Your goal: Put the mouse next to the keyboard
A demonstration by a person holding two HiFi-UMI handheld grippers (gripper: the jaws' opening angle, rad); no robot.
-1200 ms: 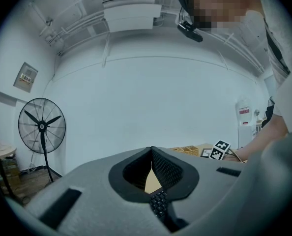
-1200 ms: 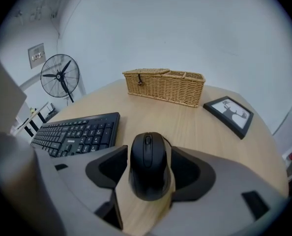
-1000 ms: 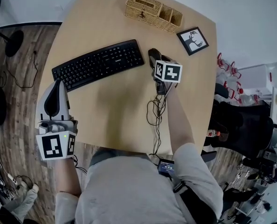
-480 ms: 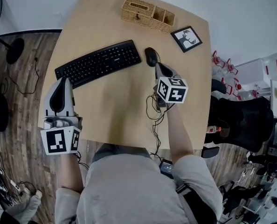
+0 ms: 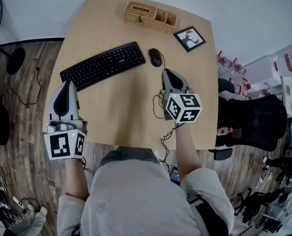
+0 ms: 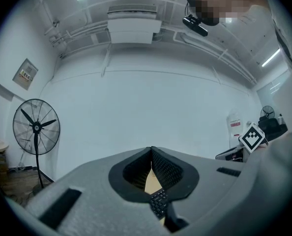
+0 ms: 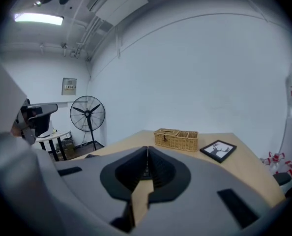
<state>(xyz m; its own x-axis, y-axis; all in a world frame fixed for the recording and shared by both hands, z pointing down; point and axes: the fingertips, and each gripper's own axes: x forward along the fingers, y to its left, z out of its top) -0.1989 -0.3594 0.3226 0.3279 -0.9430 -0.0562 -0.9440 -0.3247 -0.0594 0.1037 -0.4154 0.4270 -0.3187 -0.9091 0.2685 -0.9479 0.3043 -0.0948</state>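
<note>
Head view: mouse (image 5: 155, 57) is lying just beside keyboard's (image 5: 102, 65) right end; right gripper (image 5: 167, 72) is pointing at it, apart | Left gripper view: left gripper (image 6: 151, 149) is showing jaws pressed together, empty | Right gripper view: jaws are meeting, holding nothing

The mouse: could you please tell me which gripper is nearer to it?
Right. In the head view the right gripper is just below and right of the mouse, not touching it; the left gripper is below the opposite end of the keyboard.
</note>
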